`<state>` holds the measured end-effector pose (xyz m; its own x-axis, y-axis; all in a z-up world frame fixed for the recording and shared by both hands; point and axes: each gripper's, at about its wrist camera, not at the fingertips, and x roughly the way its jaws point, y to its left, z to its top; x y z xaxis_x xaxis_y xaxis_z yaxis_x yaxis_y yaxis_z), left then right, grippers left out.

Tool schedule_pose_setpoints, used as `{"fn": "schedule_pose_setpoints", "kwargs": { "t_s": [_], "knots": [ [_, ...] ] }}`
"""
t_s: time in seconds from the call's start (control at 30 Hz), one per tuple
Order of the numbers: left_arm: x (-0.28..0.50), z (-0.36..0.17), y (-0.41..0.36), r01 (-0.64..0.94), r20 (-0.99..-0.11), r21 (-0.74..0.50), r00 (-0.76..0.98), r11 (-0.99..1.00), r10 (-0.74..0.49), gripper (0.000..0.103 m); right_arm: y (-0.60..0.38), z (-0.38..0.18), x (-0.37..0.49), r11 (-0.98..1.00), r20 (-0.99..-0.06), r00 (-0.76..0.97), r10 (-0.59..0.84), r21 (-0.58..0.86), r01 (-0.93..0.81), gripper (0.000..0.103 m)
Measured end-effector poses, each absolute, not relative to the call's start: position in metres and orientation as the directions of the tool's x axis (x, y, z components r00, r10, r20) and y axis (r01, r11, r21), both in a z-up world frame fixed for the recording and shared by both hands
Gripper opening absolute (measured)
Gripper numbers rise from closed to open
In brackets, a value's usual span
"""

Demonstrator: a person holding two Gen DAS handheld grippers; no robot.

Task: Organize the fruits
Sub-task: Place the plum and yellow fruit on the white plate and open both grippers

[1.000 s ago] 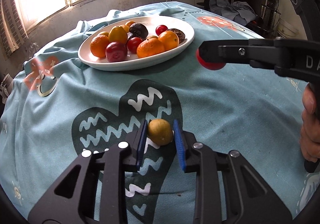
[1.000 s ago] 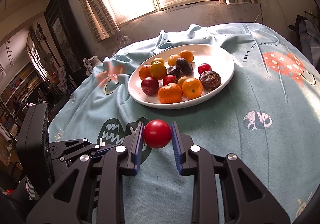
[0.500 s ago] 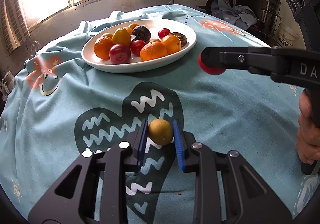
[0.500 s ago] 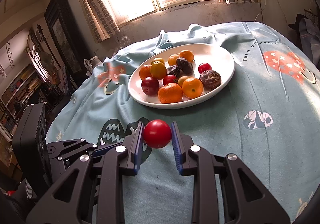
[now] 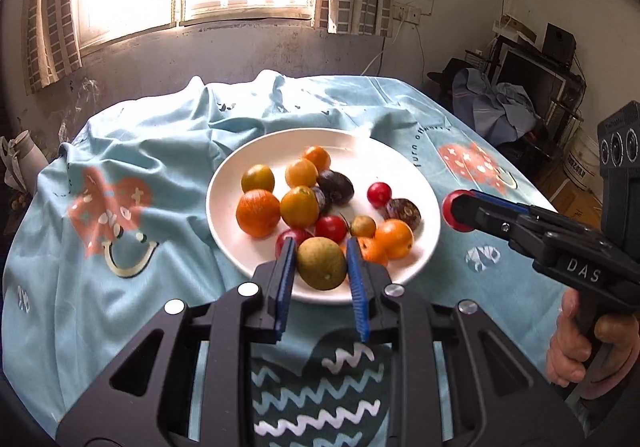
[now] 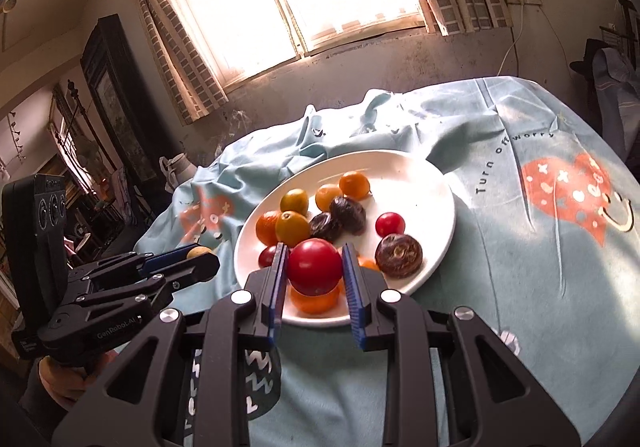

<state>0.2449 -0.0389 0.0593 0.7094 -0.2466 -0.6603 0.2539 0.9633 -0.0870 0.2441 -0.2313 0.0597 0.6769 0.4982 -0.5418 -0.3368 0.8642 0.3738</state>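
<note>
A blue cloth [image 5: 168, 151] covers the counter. Near the white plate [image 5: 228, 183], left gripper [image 5: 321, 265] squeezes a small firm yellow-green fruit [image 5: 321, 263]; right gripper [image 6: 314, 269] squeezes a smooth, probably squishy red fruit [image 6: 315, 267]. Hold gently at the middle.

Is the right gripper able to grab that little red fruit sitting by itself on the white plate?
Probably not yet: the right gripper is already shut on a big red round fruit. The small red fruit on the white plate lies uncovered, nothing on top.
</note>
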Motion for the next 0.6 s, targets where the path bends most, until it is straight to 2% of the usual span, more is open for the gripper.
{"fn": "schedule_pose_setpoints", "kwargs": {
  "t_s": [0.23,0.37,0.4,0.43,0.47,0.5,0.53,0.6],
  "knots": [
    [0.327,0.049,-0.048,0.197,-0.693,-0.051,0.699,0.979,-0.176,0.026,-0.217,0.044,0.303,0.887,-0.602,0.651,0.462,0.307,-0.346,0.028],
    [0.343,0.038,-0.045,0.179,-0.709,-0.061,0.685,0.982,-0.169,0.026,-0.212,0.03,0.314,0.878,-0.621,0.621,0.479,0.322,-0.355,0.028],
    [0.342,0.037,-0.044,0.17,-0.707,-0.054,0.689,0.984,-0.158,0.029,-0.212,0.028,0.314,0.878,-0.627,0.616,0.478,0.321,-0.354,0.029],
    [0.339,0.037,-0.043,0.157,-0.704,-0.043,0.696,0.987,-0.141,0.052,-0.211,0.027,0.313,0.881,-0.634,0.613,0.472,0.318,-0.349,0.039],
    [0.334,0.039,-0.041,0.137,-0.692,-0.027,0.712,0.99,-0.117,0.079,-0.211,0.027,0.311,0.885,-0.642,0.61,0.465,0.314,-0.344,0.061],
    [0.325,0.042,-0.039,0.116,-0.672,-0.008,0.734,0.993,-0.092,0.087,-0.212,0.029,0.307,0.892,-0.641,0.62,0.452,0.307,-0.332,0.067],
    [0.317,0.046,-0.038,0.107,-0.657,0.003,0.75,0.994,-0.079,0.092,-0.214,0.032,0.301,0.896,-0.628,0.639,0.443,0.301,-0.325,0.067],
    [0.299,0.054,-0.035,0.123,-0.653,-0.003,0.751,0.992,-0.095,0.093,-0.216,0.041,0.287,0.89,-0.612,0.648,0.454,0.294,-0.347,0.067]
  ]
}}
